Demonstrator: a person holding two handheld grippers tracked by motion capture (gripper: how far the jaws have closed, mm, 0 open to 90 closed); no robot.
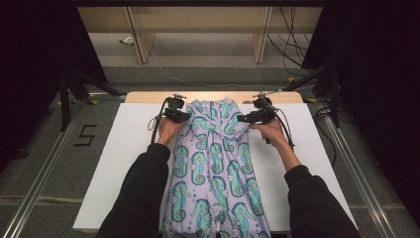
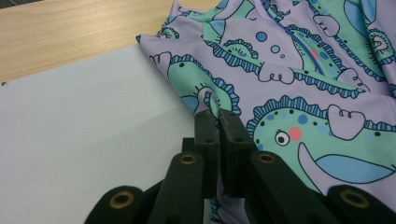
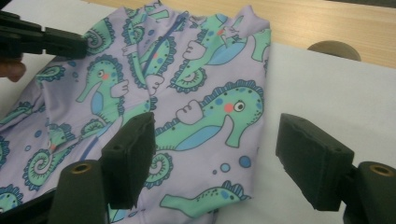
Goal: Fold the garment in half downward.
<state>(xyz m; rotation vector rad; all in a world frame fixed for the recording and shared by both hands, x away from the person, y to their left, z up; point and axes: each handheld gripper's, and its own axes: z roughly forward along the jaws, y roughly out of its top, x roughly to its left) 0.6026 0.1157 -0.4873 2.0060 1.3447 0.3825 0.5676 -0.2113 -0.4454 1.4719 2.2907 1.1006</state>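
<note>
A lilac garment printed with green seahorses lies lengthwise down the middle of a white sheet on the table, its collar end at the far side, where the bare wood shows.

The left gripper sits at the garment's left edge near the collar. In the left gripper view its jaws are clenched, the two black pads pressed together with a fold of the garment's edge pinched between them; the white sheet lies to the left of the jaws and the printed cloth spreads to their right and ahead. The wooden table edge runs across the far corner.

The right gripper is at the garment's right edge, level with the left one. In the right gripper view its jaws stand wide apart, released, with the garment's folded right edge lying between and just ahead of them; the pads touch nothing that can be made out. The left gripper shows at the far side of the cloth, its tip on the opposite edge
</note>
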